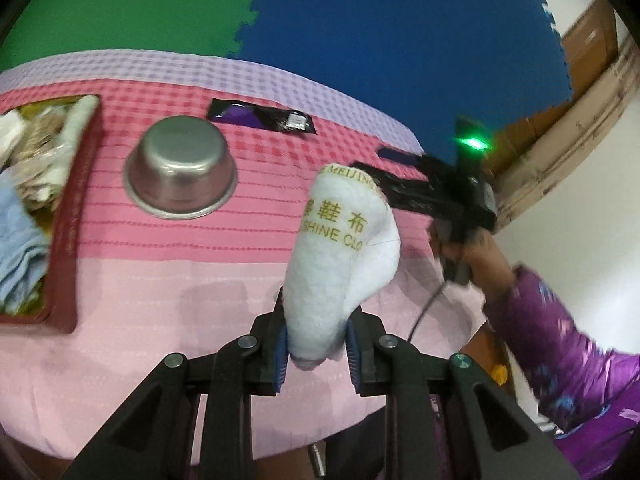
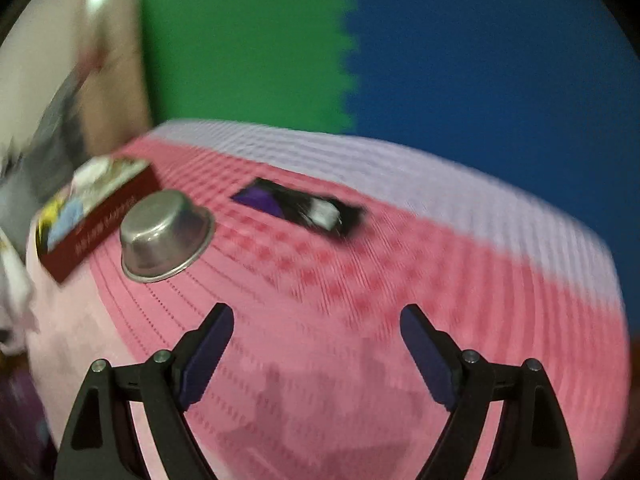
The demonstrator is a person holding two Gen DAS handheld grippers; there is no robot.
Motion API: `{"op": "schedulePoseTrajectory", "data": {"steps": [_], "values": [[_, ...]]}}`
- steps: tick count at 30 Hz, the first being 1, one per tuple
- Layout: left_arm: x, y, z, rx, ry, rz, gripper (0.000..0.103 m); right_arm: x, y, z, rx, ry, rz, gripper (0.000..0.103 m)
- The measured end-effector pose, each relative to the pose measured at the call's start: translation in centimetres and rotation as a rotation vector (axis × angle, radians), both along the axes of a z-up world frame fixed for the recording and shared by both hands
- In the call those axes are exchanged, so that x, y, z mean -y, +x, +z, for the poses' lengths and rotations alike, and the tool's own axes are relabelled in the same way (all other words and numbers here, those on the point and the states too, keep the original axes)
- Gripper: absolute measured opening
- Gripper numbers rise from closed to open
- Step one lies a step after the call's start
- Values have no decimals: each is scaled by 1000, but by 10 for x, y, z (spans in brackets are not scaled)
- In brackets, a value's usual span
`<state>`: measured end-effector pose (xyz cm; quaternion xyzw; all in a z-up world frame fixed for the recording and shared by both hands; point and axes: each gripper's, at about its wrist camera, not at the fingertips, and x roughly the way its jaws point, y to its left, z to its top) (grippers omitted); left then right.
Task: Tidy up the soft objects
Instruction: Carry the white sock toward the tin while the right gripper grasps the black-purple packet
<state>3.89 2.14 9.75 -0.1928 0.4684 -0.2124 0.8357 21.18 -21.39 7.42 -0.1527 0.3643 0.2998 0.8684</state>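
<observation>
Left wrist view showed a table under a pink cloth (image 1: 168, 288) with a lilac far border, green and blue foam mats behind. From left lay a red box (image 1: 76, 216) of soft items, an upturned steel bowl (image 1: 180, 168) and a dark packet (image 1: 262, 117). The left gripper (image 1: 318, 346) pinched a white shoe-shine cloth (image 1: 340, 248) at its near end; its long axis ran up and away. The right gripper (image 2: 316, 352) stood spread and empty.
</observation>
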Motion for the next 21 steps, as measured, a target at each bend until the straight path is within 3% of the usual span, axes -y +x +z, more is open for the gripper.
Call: {"op": "schedulePoseTrajectory", "data": {"steps": [9,12,16,19,21], "values": [[-37,-15,12,5,-15,118,23,-93,78,-11,-49,-260,298,87],[-49,-19,14,-4,-21,150,23,-113,93,-27,-47,-356,334,87],[-62,-22,11,-20,-32,182,23,-124,121,-40,-114,-402,330,87],[-68,-25,11,-25,-32,198,23,-128,135,-52,-232,-398,309,78],[-71,-29,10,-21,-30,204,23,-130,135,-50,-274,-371,301,59]]}}
